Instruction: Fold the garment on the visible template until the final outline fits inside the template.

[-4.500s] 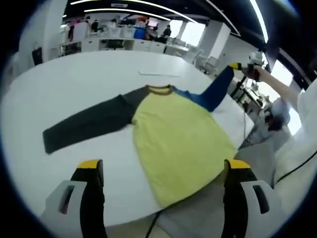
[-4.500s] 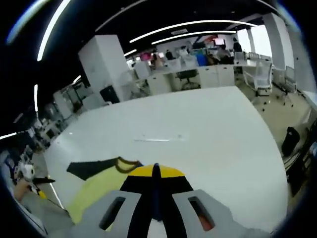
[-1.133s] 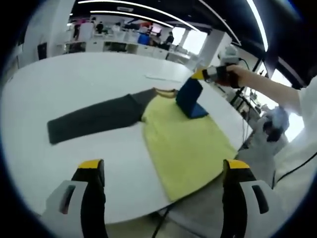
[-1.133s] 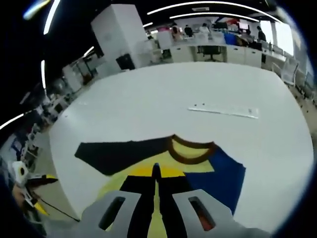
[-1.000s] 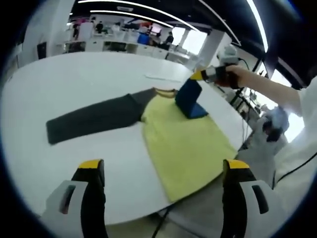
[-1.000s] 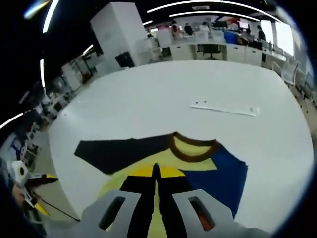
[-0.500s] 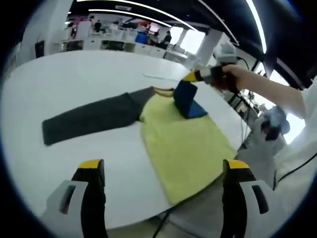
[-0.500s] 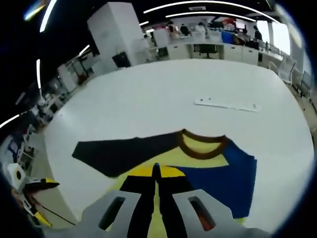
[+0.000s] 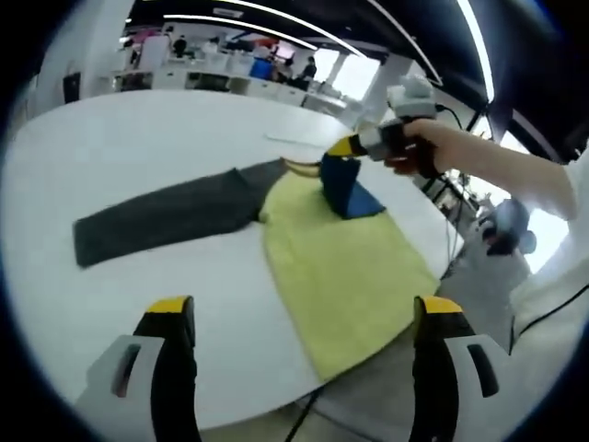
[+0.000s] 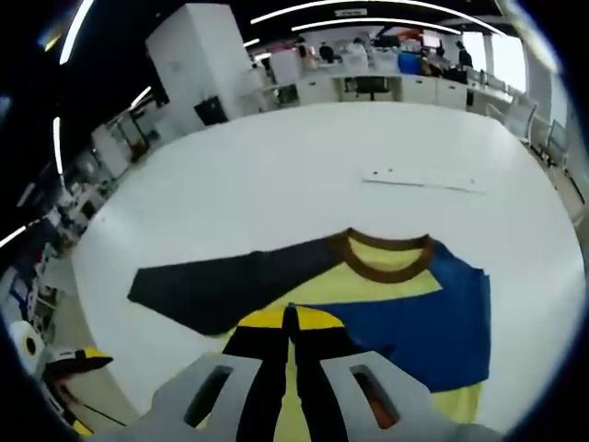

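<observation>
Your right gripper [image 9: 345,147], pinching the blue sleeve [image 10: 433,318], sits over the yellow raglan shirt's [image 9: 345,267] chest; left gripper [image 9: 299,318], jaws spread, idles nearer the hem.

Matt cloth garment [image 9: 345,258] — glossy table [image 9: 138,138]
</observation>
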